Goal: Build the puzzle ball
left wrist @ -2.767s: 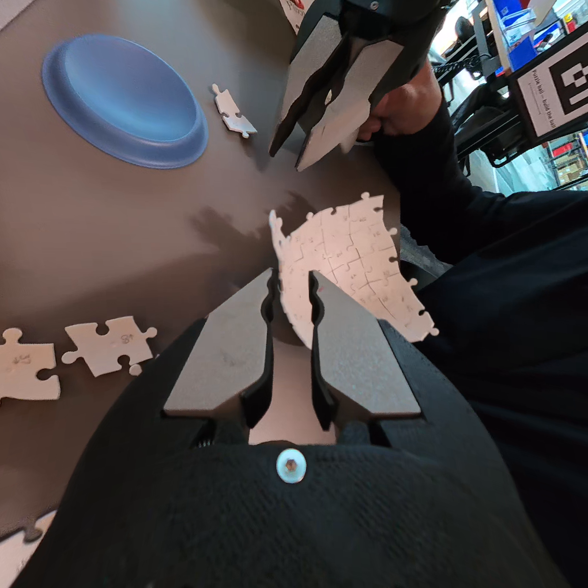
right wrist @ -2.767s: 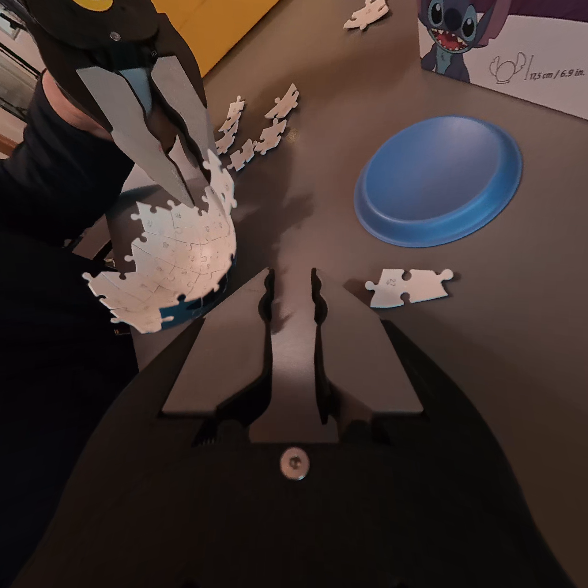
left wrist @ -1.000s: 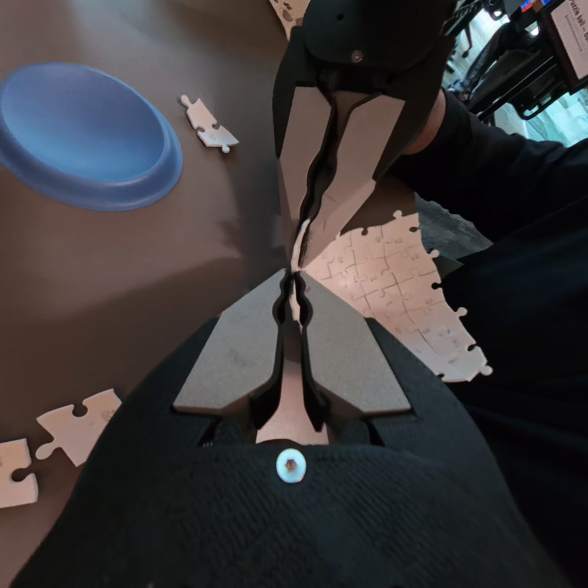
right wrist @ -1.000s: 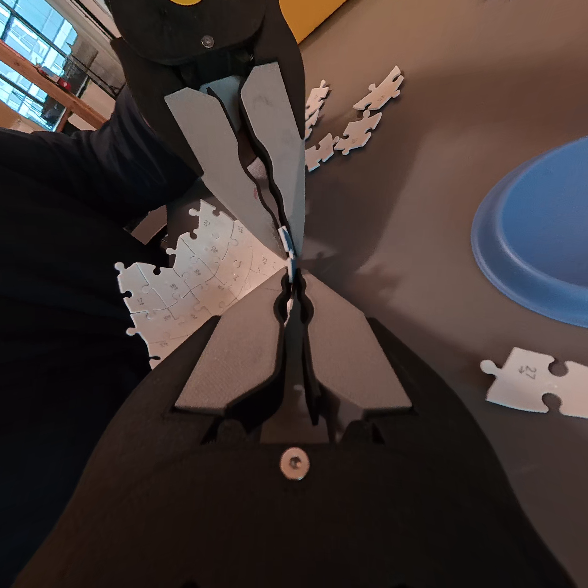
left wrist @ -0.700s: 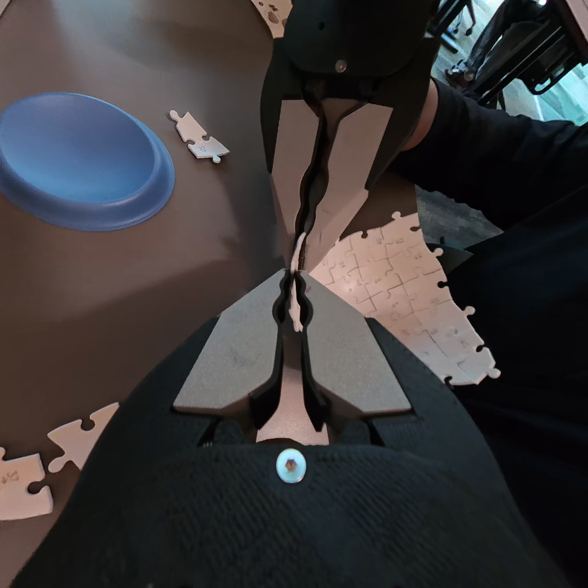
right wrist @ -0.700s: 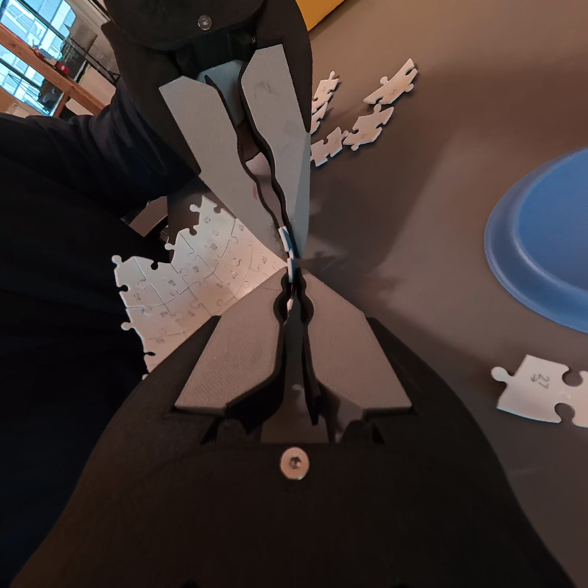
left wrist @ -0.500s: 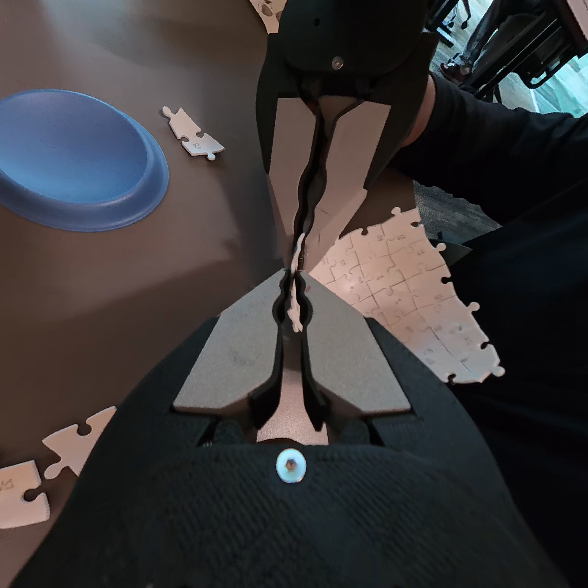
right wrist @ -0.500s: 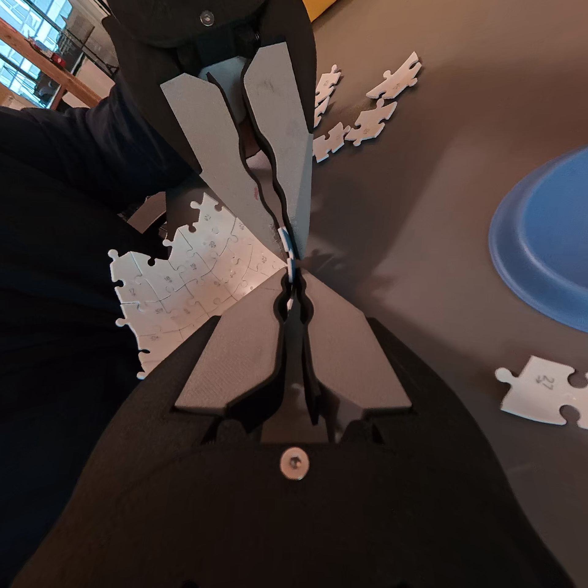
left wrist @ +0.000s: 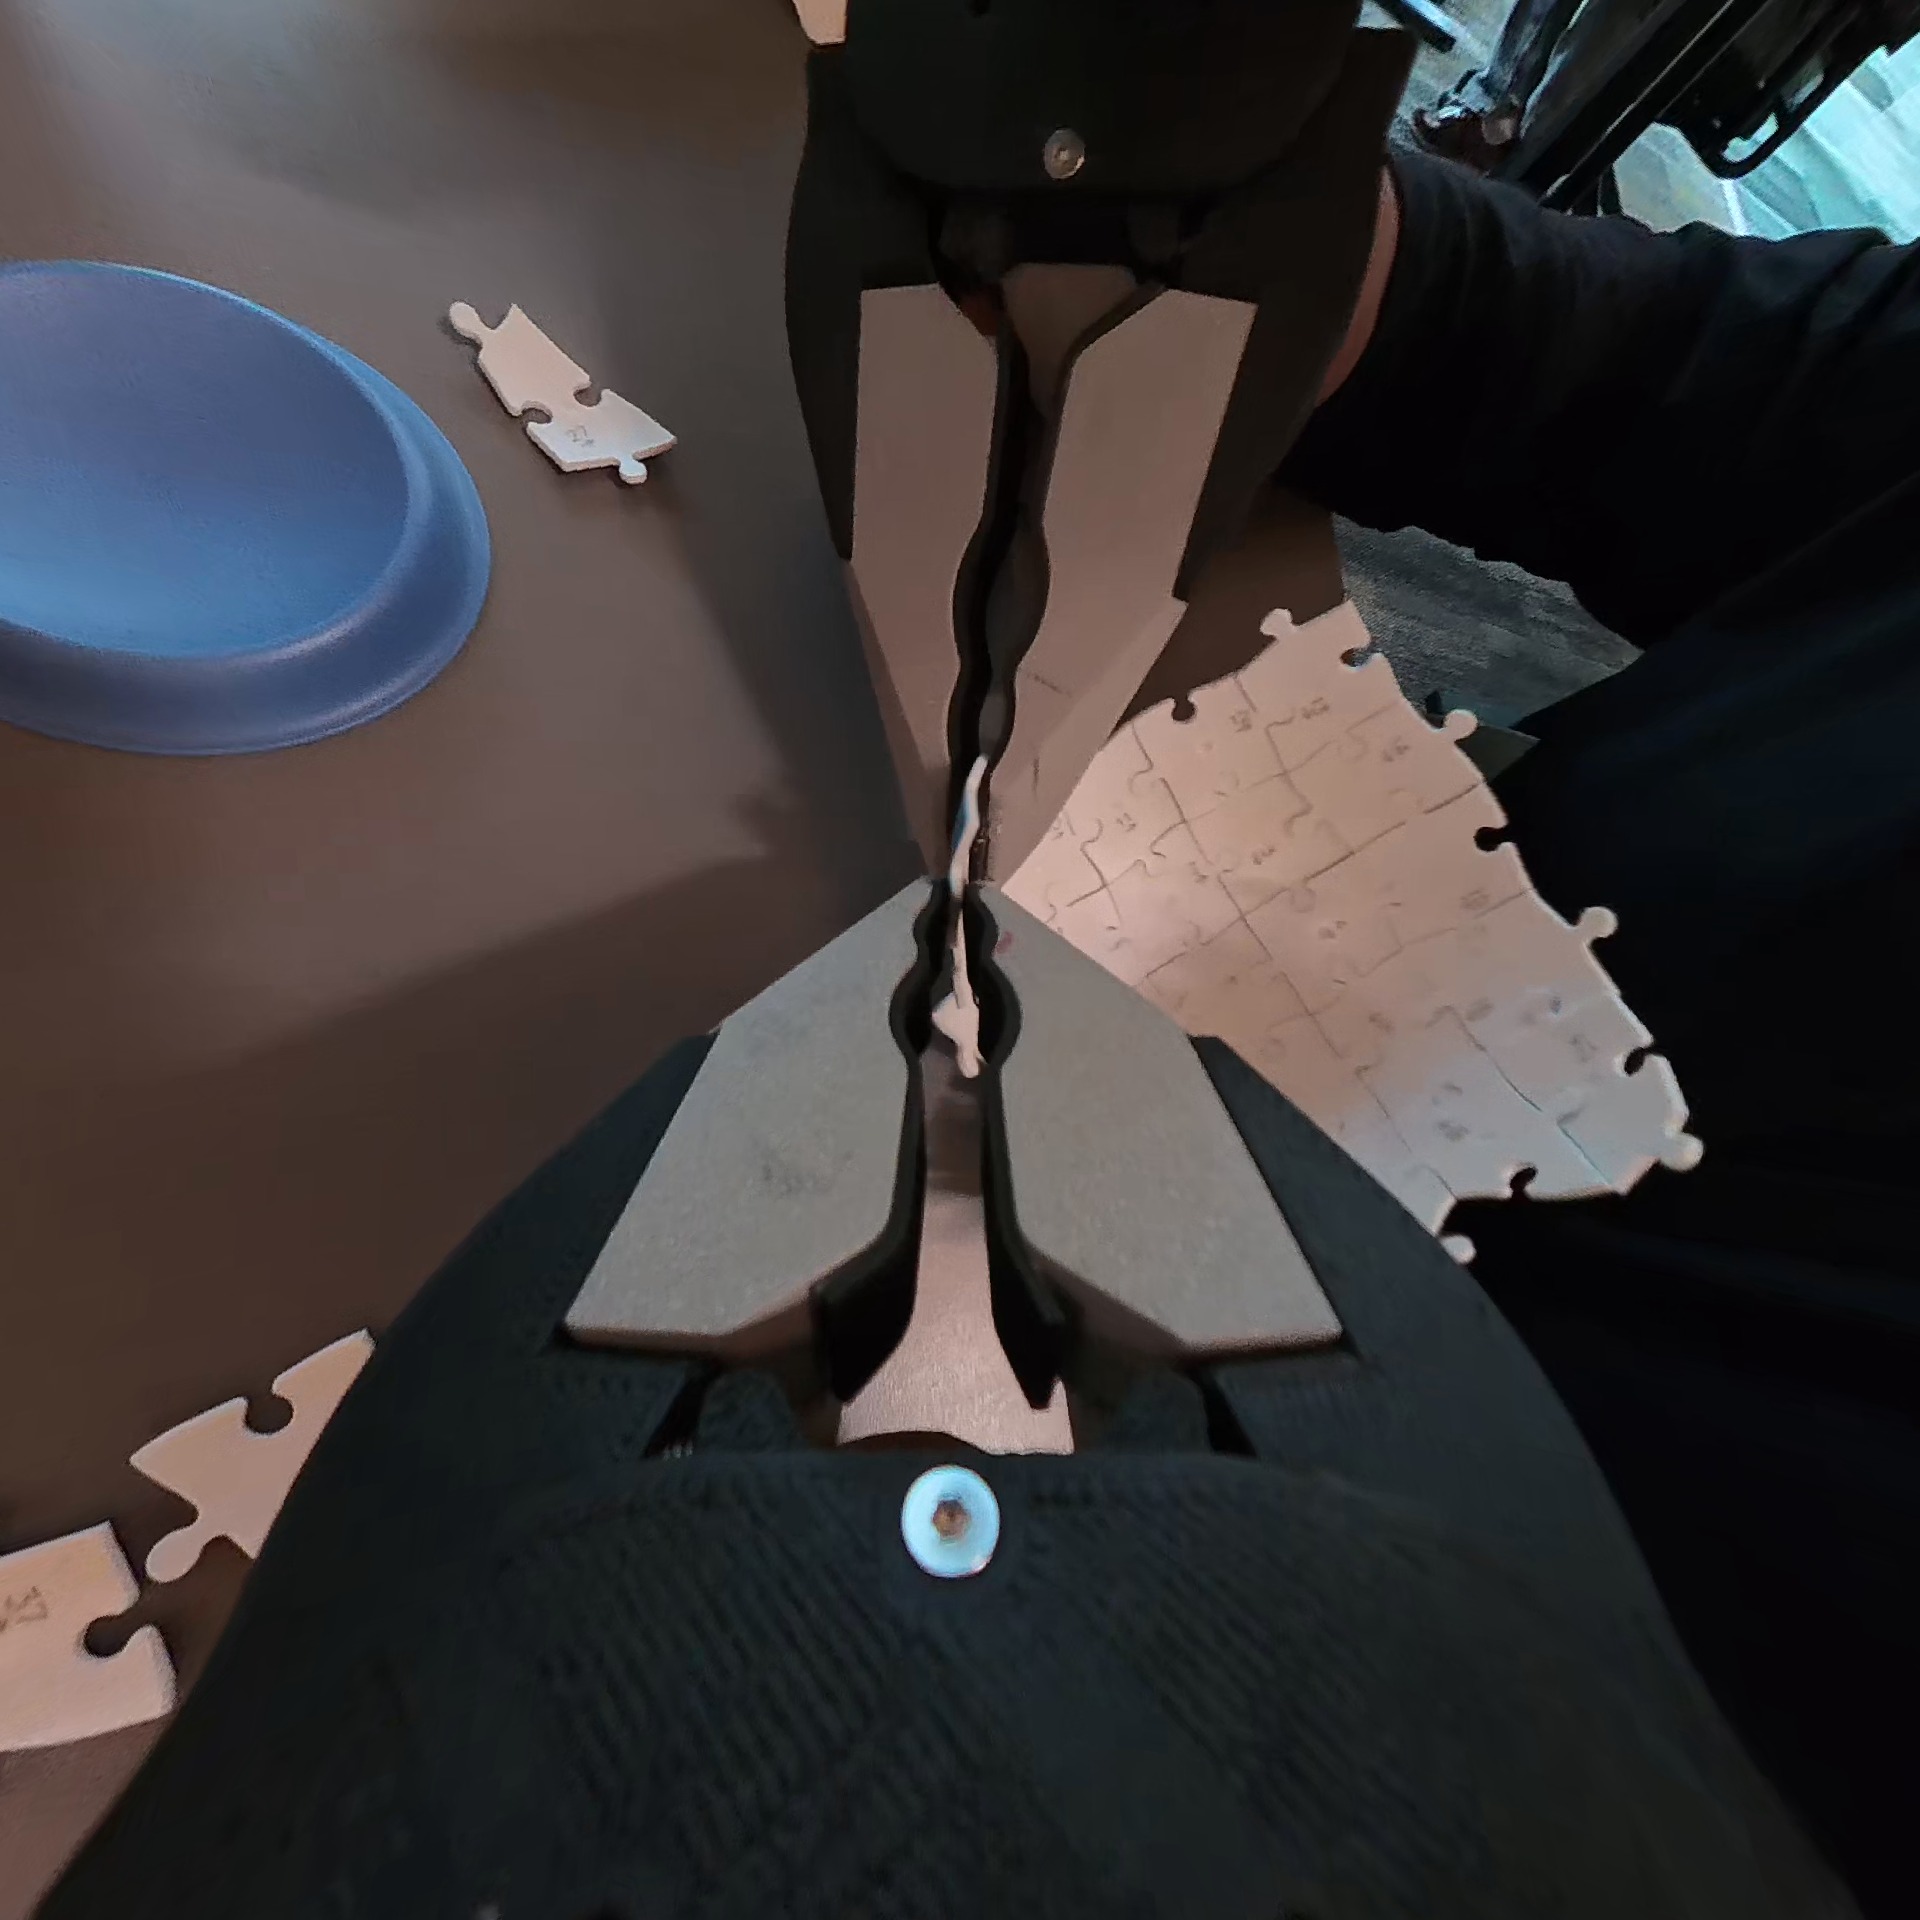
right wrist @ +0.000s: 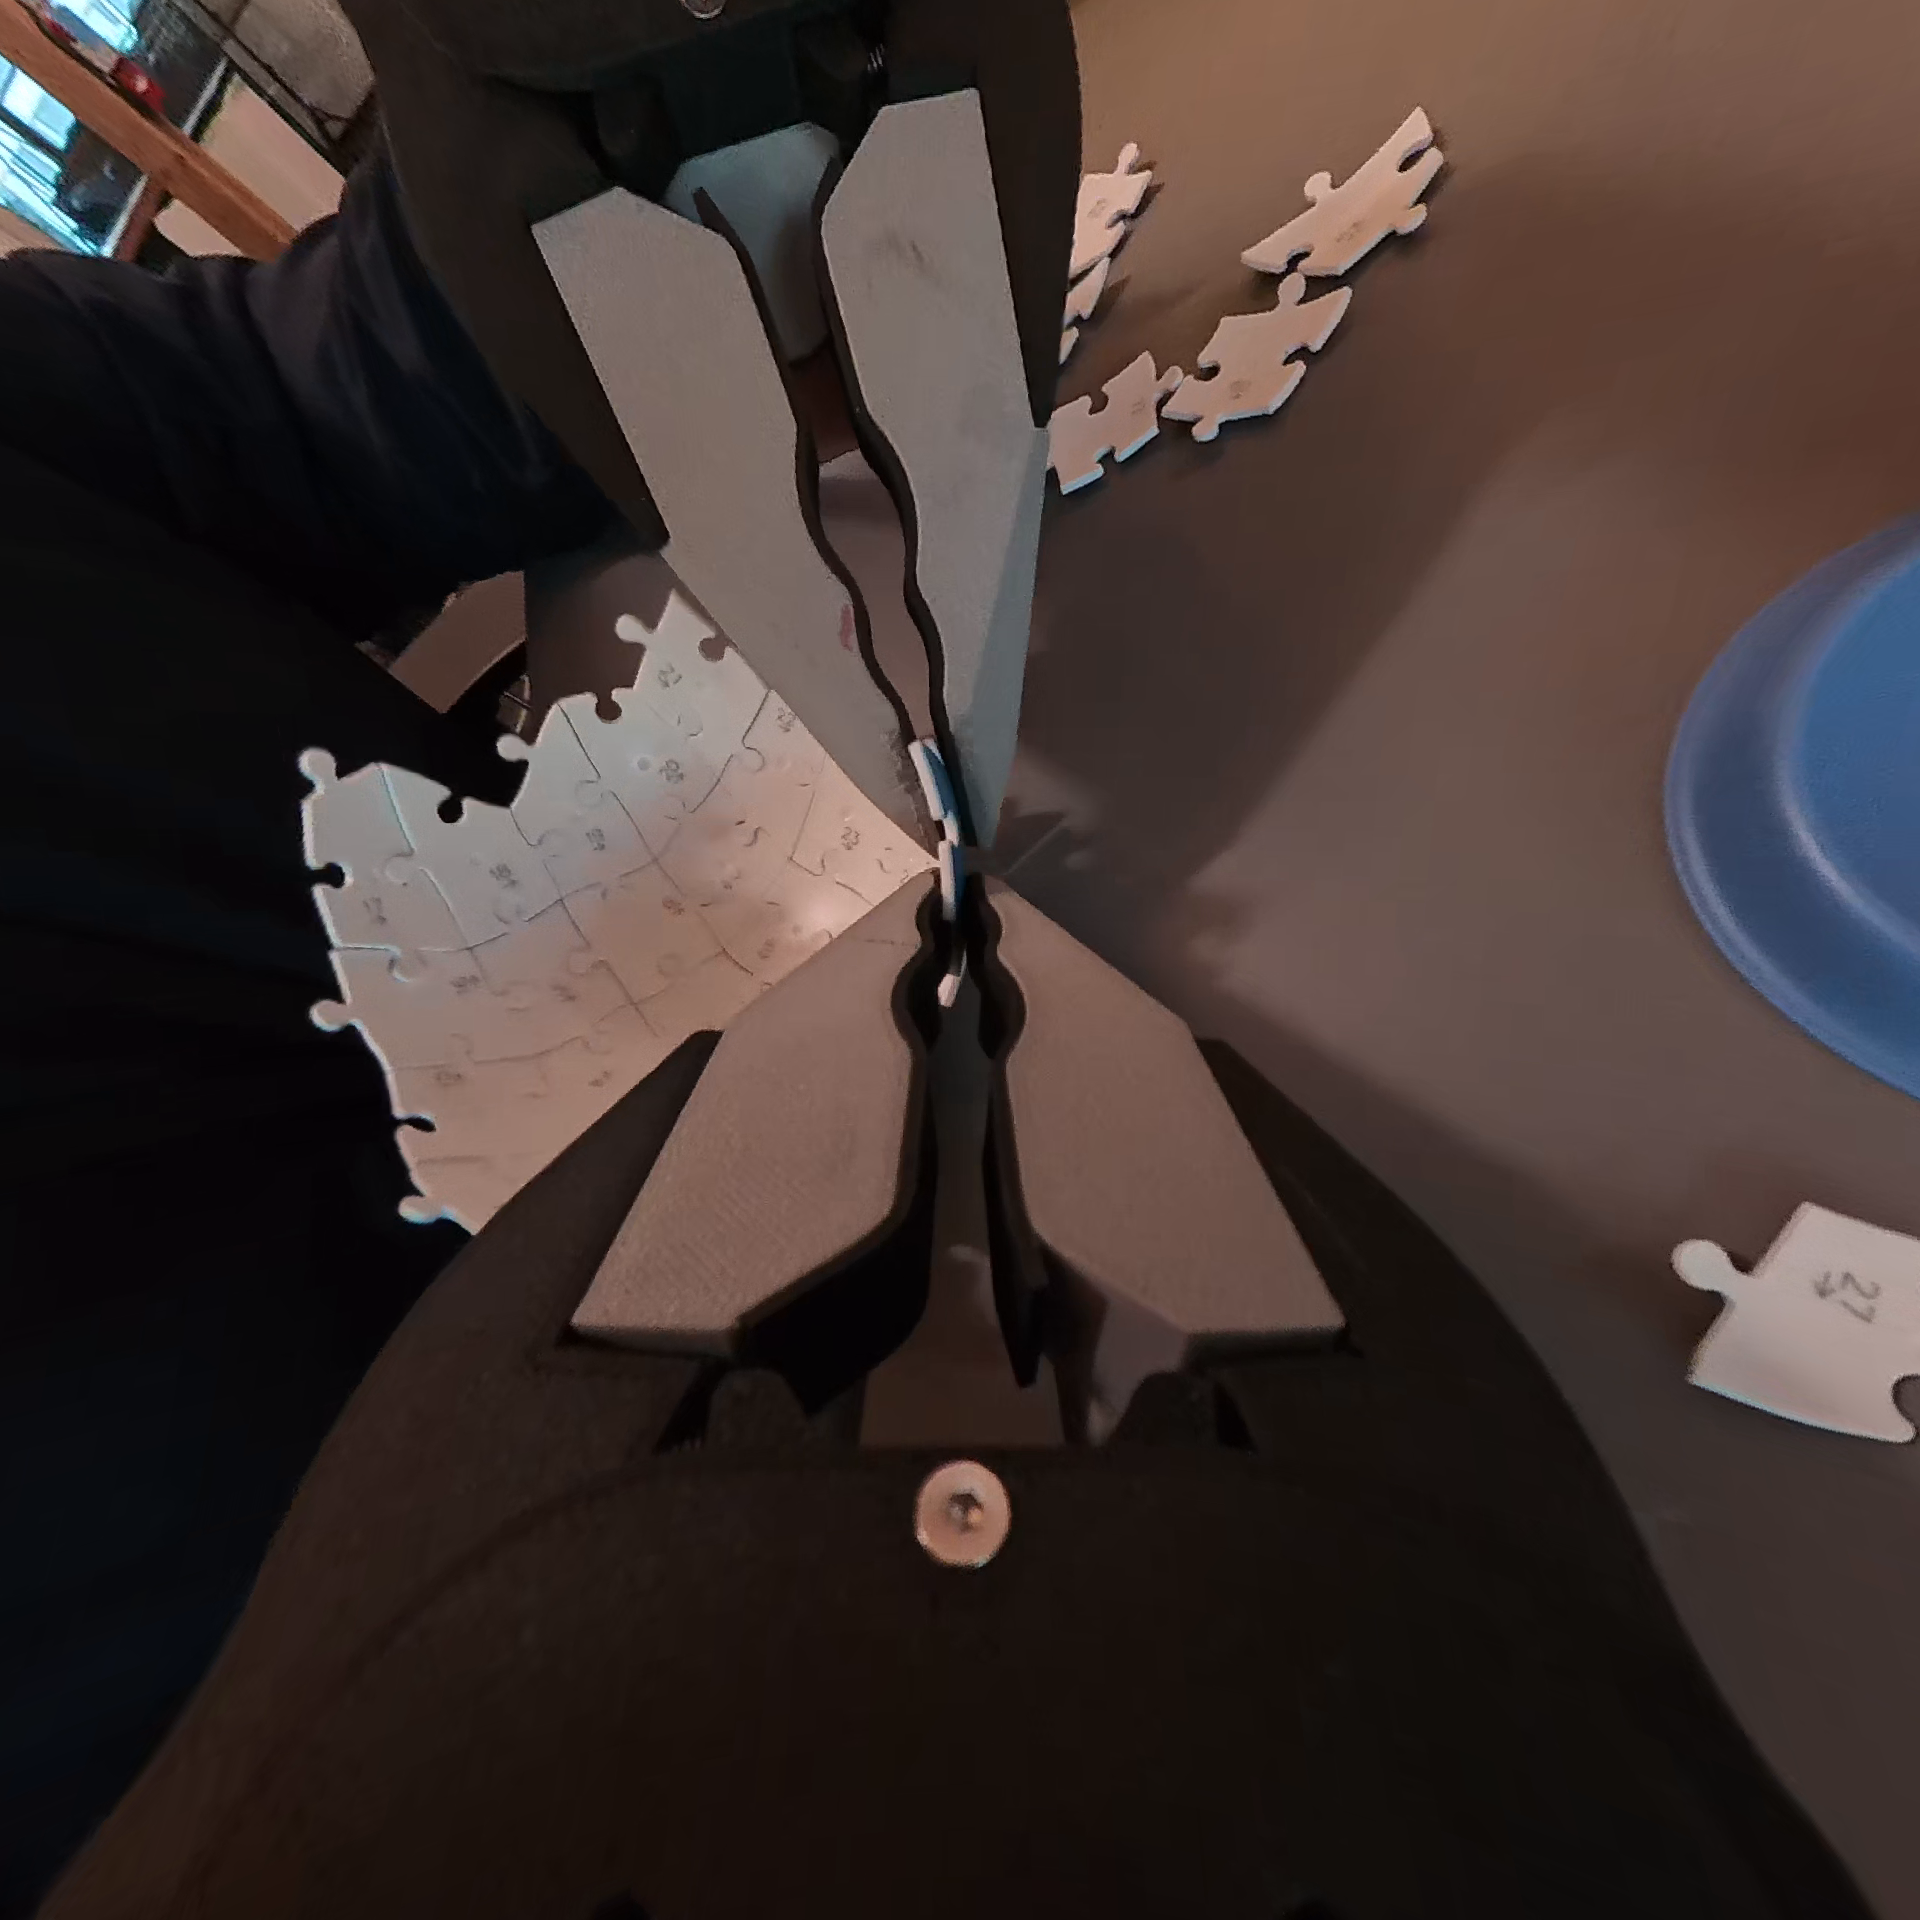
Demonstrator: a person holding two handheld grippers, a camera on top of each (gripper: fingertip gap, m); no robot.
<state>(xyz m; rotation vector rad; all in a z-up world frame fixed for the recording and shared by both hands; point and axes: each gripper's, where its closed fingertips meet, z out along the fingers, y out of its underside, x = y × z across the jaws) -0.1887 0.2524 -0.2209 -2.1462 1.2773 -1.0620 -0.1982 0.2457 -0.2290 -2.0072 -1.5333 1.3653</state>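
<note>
Far left in the left wrist view: round blue plastic dish (left wrist: 208, 520) on the brown tabletop (left wrist: 520, 935), a loose white puzzle piece (left wrist: 566, 400) just beside its rim. Centre: left gripper (left wrist: 954, 904) and right gripper (left wrist: 971, 831) tip to tip, each clamped on the edge of the curved white sheet of joined puzzle pieces (left wrist: 1340, 935) (held above the table). To the right: the sheet fanning out before a dark sleeve (left wrist: 1662, 364).

Left tool (left wrist: 954, 902) and right tool (right wrist: 958, 914) black-bodied, grey wavy-edged fingers (left wrist: 774, 1153), silver screw (left wrist: 950, 1536), black sleeves (left wrist: 1621, 416)
</note>
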